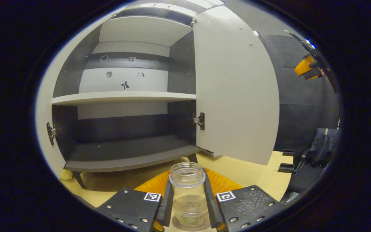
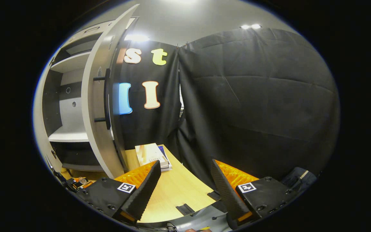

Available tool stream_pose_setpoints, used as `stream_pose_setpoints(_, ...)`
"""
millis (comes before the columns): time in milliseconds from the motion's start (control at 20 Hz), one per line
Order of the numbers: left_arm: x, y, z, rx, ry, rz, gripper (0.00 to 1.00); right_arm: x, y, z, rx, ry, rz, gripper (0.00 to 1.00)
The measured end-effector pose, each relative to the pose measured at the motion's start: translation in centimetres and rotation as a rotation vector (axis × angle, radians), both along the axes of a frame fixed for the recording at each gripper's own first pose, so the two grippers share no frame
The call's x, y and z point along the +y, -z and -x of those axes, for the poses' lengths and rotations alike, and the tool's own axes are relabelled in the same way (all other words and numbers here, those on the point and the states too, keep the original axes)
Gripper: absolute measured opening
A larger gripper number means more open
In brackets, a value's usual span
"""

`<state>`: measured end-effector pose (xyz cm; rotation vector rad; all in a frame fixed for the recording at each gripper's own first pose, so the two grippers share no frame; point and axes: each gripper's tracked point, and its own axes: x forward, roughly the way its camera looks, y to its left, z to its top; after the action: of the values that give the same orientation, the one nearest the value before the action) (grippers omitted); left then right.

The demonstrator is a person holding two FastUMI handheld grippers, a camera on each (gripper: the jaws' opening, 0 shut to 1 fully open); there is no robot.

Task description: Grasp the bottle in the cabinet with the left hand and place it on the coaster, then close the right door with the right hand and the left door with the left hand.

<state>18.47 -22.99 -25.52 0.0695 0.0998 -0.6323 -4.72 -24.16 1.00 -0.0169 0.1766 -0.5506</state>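
Gripping a clear glass bottle point(image 1: 188, 196) between both fingers, the left gripper point(image 1: 188, 206) holds it upright over an orange coaster point(image 1: 219, 182) on the wooden table point(image 1: 253, 172), near the open cabinet point(image 1: 124, 154). Farther right, the right gripper point(image 2: 184, 190) hovers with jaws spread wide, holding nothing, beside the open right door point(image 2: 97, 106).

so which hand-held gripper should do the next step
Left. The left hand-held gripper is shut on the bottle, outside the cabinet. The right hand-held gripper is open, near the right door.
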Motion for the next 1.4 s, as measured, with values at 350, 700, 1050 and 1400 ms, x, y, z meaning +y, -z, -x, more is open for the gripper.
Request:
stream_pose_setpoints(350,-0.1,0.4,1.7,-0.007,0.017,-0.015,0.55,0.9,1.1,0.5,0.011,0.006,-0.016,0.99)
stream_pose_setpoints(700,0.7,-1.3,2.7,0.025,0.016,0.016,0.76,2.0,1.9,0.4,0.011,-0.012,-0.029,0.99)
stream_pose_setpoints(1050,4.5,-9.6,8.2,0.025,-0.009,0.132,0.76,1.9,0.9,-0.7,-0.042,-0.034,0.007,0.99)
stream_pose_setpoints(1400,13.0,-19.9,11.1,-0.035,-0.236,0.095,0.80,2.0,-5.0,-7.0,-0.092,-0.228,0.123,0.97)
